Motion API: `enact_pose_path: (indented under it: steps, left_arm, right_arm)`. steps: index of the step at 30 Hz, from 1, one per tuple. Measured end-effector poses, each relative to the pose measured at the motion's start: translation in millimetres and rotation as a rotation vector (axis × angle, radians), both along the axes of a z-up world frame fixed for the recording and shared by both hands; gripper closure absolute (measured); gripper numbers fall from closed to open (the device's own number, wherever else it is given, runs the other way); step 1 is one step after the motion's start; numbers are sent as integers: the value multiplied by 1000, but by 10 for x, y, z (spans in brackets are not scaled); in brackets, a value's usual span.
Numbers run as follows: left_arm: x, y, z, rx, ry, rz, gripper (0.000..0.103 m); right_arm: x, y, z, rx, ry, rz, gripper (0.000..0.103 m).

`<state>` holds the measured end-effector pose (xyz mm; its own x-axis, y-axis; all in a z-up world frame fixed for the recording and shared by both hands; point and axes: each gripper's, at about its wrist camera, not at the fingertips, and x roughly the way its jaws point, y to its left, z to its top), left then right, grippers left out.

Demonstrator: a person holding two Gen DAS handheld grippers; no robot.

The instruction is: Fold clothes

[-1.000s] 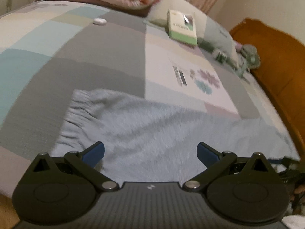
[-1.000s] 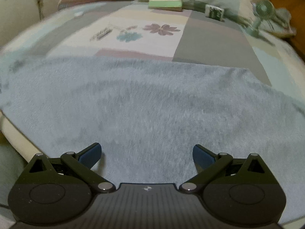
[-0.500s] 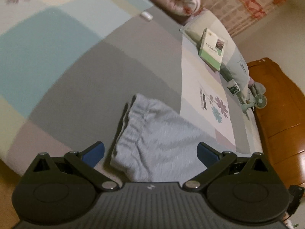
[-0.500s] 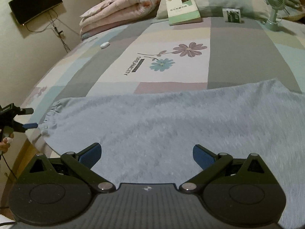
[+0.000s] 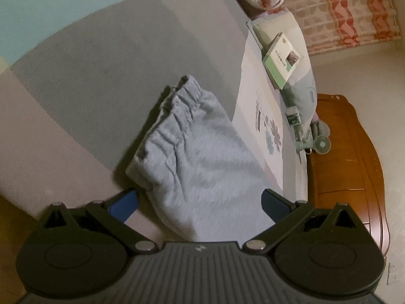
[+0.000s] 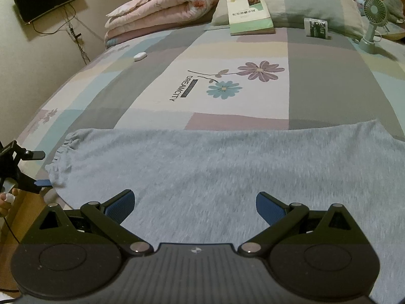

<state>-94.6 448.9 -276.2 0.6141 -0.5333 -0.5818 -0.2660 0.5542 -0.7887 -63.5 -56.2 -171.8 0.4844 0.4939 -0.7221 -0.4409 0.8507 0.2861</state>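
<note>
On the patchwork bed (image 6: 316,81), grey trousers (image 6: 215,167) flat, book (image 6: 249,10), fan (image 6: 374,22) beyond, both grippers' jaws spread.

The left wrist view looks down, rolled, at the bed's (image 5: 96,58) corner; the right wrist view looks low across it toward the pillow (image 6: 303,2); both share the grey garment (image 5: 202,157).

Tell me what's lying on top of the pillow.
A green-and-white book lies on the pillow; a small packet leans at its front edge. What the book covers can't be seen.

Garment (image 6: 215,167) on bed (image 6: 316,96), book (image 6: 249,10) on pillow (image 6: 286,2) behind
</note>
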Motion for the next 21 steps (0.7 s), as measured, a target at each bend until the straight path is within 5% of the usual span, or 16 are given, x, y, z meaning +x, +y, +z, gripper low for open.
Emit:
enact_pose_path:
  steps: [7, 13, 21]
  left_arm:
    - [142, 101, 21, 34, 4, -13, 1]
    - [334, 137, 197, 209, 11, -45, 1]
    - [765, 247, 132, 117, 35, -170, 1]
  right_arm:
    - [24, -25, -37, -20, -1, -29, 0]
    - [14, 3, -52, -55, -19, -18, 0]
    - [51, 34, -92, -63, -8, -13, 0]
